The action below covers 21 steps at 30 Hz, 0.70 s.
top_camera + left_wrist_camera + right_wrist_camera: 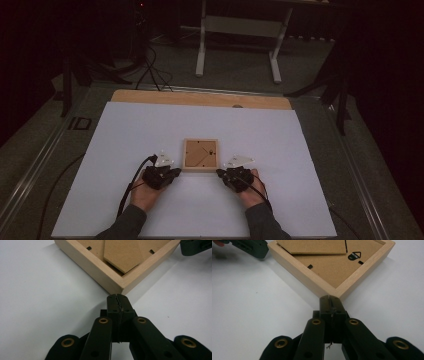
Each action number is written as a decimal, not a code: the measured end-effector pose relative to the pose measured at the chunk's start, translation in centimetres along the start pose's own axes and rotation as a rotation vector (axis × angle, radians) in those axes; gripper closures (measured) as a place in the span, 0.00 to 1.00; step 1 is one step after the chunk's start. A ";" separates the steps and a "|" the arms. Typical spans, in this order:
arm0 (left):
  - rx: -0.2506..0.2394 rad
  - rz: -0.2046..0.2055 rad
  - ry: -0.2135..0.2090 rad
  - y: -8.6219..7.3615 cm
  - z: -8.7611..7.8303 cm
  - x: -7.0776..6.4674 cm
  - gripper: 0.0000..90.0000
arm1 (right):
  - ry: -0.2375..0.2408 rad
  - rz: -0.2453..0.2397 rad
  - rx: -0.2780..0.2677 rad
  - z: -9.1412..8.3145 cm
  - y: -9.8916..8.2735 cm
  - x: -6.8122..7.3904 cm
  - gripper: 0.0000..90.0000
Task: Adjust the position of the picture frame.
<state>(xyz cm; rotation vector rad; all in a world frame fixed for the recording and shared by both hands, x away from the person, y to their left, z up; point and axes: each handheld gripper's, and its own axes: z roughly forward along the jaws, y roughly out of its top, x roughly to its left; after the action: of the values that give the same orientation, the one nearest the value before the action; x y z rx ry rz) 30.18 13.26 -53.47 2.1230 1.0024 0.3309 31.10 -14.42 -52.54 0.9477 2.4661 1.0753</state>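
A small square wooden picture frame (200, 155) lies face down mid-table, its brown backing board and fold-out stand up. My left gripper (176, 171) rests on the table just off the frame's near left corner (117, 290), jaws shut with nothing between them (117, 297). At the near right corner (331, 293) sits my right gripper (219, 172), also shut and empty (329, 298), its tips at the corner. A black hanger clip (354, 256) shows on the backing. Each gripper view catches the other gripper at a top corner (197, 246) (249, 246).
A white sheet (150, 130) covers the wooden table (200, 98). Cables (131, 185) trail from both grippers towards the person's sleeves. Beyond the table stand a white desk frame (240, 35), dark stands and floor cables.
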 end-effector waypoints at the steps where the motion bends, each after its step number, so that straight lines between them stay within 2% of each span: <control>1: -0.001 -0.003 -0.002 0.0 0.0 0.0 0.99 | -0.003 0.001 -0.001 0.0 0.0 0.0 1.00; 13: -0.002 0.017 -0.012 0.1 0.0 -0.4 0.99 | 0.006 -0.001 -0.007 0.3 0.1 0.1 1.00; 17: -0.008 0.012 0.009 0.2 0.2 -0.3 0.98 | 0.006 0.002 -0.013 0.1 0.1 0.0 1.00; 21: -0.006 0.009 0.008 0.2 0.3 -0.3 0.98 | 0.003 0.005 -0.023 0.0 0.1 0.0 1.00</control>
<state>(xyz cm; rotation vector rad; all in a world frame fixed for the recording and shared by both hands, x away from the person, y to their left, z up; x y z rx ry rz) 30.23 12.77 -53.50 2.1230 0.9958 0.3464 31.19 -14.36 -52.46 0.9462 2.4495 1.1056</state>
